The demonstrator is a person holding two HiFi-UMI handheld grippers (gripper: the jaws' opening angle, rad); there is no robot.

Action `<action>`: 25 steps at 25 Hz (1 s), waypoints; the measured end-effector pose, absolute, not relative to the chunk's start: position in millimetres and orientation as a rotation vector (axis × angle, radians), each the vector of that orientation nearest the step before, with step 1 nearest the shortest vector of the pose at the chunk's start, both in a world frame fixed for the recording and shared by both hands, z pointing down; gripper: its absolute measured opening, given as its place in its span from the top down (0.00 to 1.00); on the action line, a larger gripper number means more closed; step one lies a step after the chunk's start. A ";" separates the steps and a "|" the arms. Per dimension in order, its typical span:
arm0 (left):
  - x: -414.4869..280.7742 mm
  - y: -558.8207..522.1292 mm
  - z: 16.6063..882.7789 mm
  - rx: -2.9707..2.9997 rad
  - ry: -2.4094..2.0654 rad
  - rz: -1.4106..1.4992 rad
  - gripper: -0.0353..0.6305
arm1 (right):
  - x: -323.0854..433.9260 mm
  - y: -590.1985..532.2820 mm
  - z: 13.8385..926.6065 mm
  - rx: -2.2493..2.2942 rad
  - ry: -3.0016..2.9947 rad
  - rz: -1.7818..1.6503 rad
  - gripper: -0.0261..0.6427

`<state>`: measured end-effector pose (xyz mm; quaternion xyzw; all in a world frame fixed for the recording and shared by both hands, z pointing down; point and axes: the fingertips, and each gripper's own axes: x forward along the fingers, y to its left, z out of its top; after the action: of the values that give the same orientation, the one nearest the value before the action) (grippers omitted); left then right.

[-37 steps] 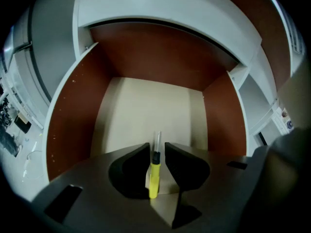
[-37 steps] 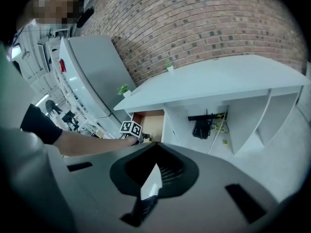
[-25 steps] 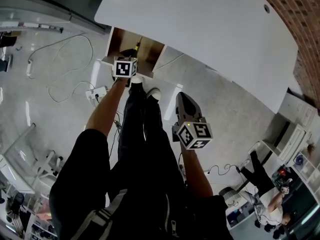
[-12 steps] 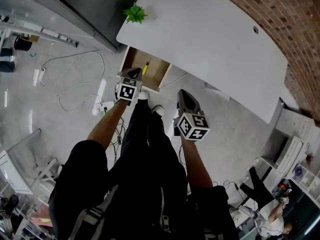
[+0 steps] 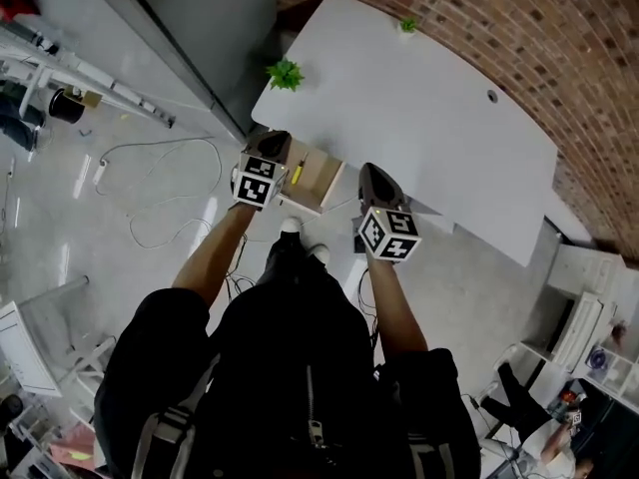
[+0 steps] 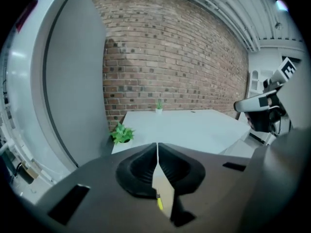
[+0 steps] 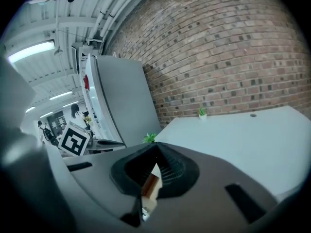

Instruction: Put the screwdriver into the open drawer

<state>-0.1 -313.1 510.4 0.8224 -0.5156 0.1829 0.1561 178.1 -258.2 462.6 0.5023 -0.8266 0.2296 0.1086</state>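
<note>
Pretty sure this is an office or lab-type workspace, loft style. A red brick wall [image 5: 519, 58] runs across the upper right of the head view. In front of it sits a big white curved desk [image 5: 419, 118] with a round cable hole [image 5: 491, 96] and small green potted plants [image 5: 286, 73]. The glossy grey floor [image 5: 90, 257] at left has loose white cables [image 5: 165, 142] trailing over it. At upper left of the right gripper view you get exposed ceiling pipes [image 7: 112, 6] and a long strip light [image 7: 31, 51].
</note>
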 end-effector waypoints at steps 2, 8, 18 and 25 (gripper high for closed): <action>-3.7 -321.1 483.7 2.381 -1.494 0.489 0.90 | 177.7 -270.1 444.5 1.491 -2.459 0.608 0.96; -20.5 -340.4 408.7 2.510 -1.571 0.403 0.90 | 172.7 -298.4 389.0 1.549 -2.548 0.423 0.97; -25.0 -344.7 325.3 2.621 -1.613 0.225 0.90 | 170.5 -312.6 322.5 1.588 -2.659 0.241 0.97; -23.1 -338.5 325.9 2.661 -1.591 0.240 0.90 | 166.5 -307.7 325.9 1.625 -2.624 0.201 0.97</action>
<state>-23.1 -338.5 325.9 0.8557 -0.5115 0.0773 0.0161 166.5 -307.7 325.9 0.5252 -0.8481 0.0650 0.0245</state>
